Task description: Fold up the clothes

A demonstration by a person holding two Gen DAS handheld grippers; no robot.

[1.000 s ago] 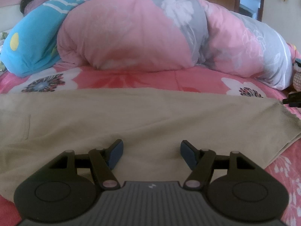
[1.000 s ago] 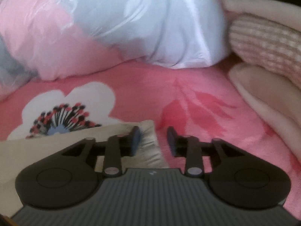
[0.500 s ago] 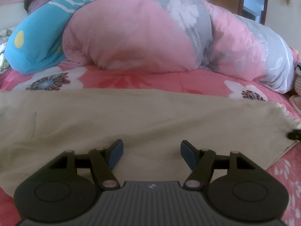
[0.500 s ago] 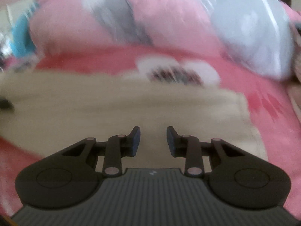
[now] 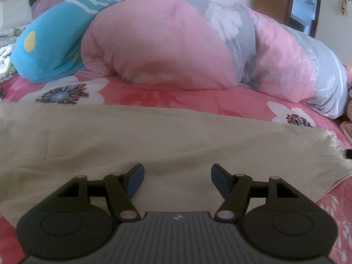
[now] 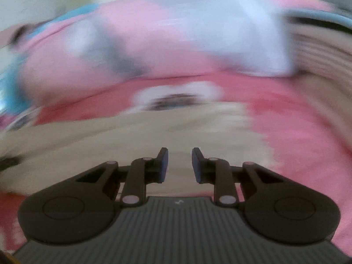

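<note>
In the left wrist view the left gripper [image 5: 177, 179] fills the bottom of the frame, its jaws spread wide with nothing between the blue pads [image 5: 135, 179]. Directly under and ahead of it lies the beige garment [image 5: 154, 140], spread flat in a broad band across the lower middle of the frame, from the left edge to a corner at the right. A stitched rectangular outline shows on the cloth at mid left. Beyond the garment the pink floral sheet [image 5: 176, 98] runs across the centre, with a white flower at left and another at right. Behind it a bulky pink and grey quilt [image 5: 171, 44] takes up the upper half, and a blue pillow [image 5: 50, 50] with a yellow dot leans at the upper left. A brown door frame [image 5: 272, 0] stands at the upper right.

The right wrist view is heavily blurred. The right gripper [image 6: 180, 165] sits at the bottom centre, jaws parted by a narrow gap and holding nothing. The garment [image 6: 132, 136] lies beneath and ahead of it, filling the lower left and centre, with the sheet [image 6: 297, 132] to its right. The quilt [image 6: 165, 39] spans the top, and stacked pale fabrics [image 6: 321, 48] show at the upper right edge.
</note>
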